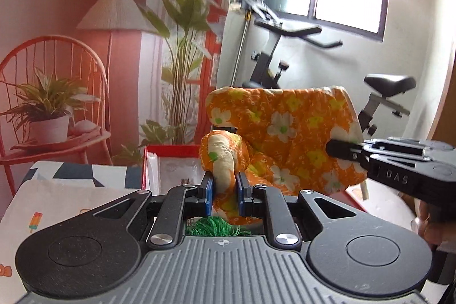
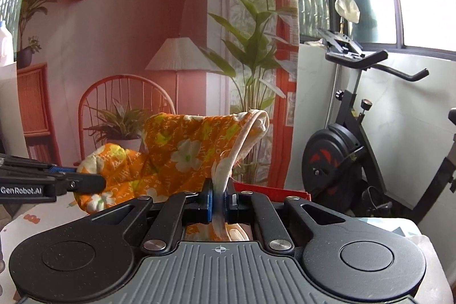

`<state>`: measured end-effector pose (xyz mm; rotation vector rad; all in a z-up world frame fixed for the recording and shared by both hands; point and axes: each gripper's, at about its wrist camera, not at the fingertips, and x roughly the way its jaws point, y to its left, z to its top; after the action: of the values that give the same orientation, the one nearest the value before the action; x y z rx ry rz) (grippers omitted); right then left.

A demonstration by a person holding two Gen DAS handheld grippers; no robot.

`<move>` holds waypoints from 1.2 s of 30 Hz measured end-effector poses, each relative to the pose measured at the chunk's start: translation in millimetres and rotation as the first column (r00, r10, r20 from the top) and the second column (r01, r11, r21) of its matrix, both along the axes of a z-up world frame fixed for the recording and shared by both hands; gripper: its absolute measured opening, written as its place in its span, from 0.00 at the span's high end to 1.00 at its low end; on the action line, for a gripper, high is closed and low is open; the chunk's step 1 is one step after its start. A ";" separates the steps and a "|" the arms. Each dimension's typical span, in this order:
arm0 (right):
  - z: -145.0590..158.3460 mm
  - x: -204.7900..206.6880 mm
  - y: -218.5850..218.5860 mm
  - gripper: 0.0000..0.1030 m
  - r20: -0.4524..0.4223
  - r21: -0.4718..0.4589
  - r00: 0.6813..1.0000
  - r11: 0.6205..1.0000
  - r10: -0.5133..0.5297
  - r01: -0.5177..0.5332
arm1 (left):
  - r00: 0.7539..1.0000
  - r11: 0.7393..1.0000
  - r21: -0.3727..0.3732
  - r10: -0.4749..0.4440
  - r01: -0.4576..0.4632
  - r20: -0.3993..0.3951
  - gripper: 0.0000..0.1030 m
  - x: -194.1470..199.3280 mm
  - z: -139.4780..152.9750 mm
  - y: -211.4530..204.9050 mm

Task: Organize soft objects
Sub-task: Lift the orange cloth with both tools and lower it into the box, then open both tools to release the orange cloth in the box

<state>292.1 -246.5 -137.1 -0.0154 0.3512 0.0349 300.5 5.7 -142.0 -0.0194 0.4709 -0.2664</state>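
An orange cloth with white and yellow flowers (image 1: 287, 133) hangs in the air, stretched between both grippers. My left gripper (image 1: 225, 190) is shut on a bunched cream-lined edge of the cloth. My right gripper (image 2: 218, 201) is shut on the cloth's (image 2: 182, 150) cream hem strip. In the left wrist view the right gripper (image 1: 342, 151) comes in from the right and pinches the cloth's right side. In the right wrist view the left gripper (image 2: 97, 184) comes in from the left at the cloth's left end.
A red-rimmed box (image 1: 171, 158) stands below the cloth, with a green tufted thing (image 1: 216, 227) under my left gripper. A patterned table cover (image 1: 57, 198) lies at the left. An exercise bike (image 2: 347, 155) stands at the right by the window. A printed room backdrop (image 2: 128, 47) fills the back.
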 end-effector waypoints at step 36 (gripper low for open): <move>-61.0 19.7 -16.9 0.04 -0.270 0.050 0.961 0.996 -0.058 0.074 | 0.979 0.996 0.043 -0.074 0.084 -0.190 0.12 13.1 -18.4 0.0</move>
<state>311.8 -263.3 -198.1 0.0605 0.6214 -0.0194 313.6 5.7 -160.4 0.0236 0.6673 -0.3326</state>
